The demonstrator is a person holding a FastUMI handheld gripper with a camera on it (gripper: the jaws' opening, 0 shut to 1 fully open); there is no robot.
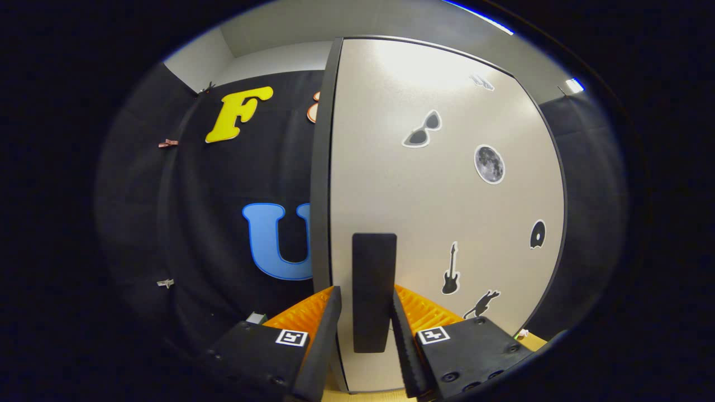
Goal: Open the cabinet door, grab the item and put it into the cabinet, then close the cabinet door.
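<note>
The white cabinet door [447, 184] carries several dark stickers, and its dark side edge [320, 167] faces me. A black upright handle [373, 290] sits on the door near that edge. My gripper [366, 291] straddles the handle. The right finger [403, 329] lies against the handle's side. The left finger [327, 329] stands a narrow strip of white door away from it, so the jaws are slightly open around the handle. No item to store shows here, and the cabinet's inside is hidden behind the door.
The booth's black cloth wall [223, 234] hangs to the left of the door's edge and also to the right of the door. A strip of light wooden surface [536, 338] shows low at the right, beside the door's bottom corner.
</note>
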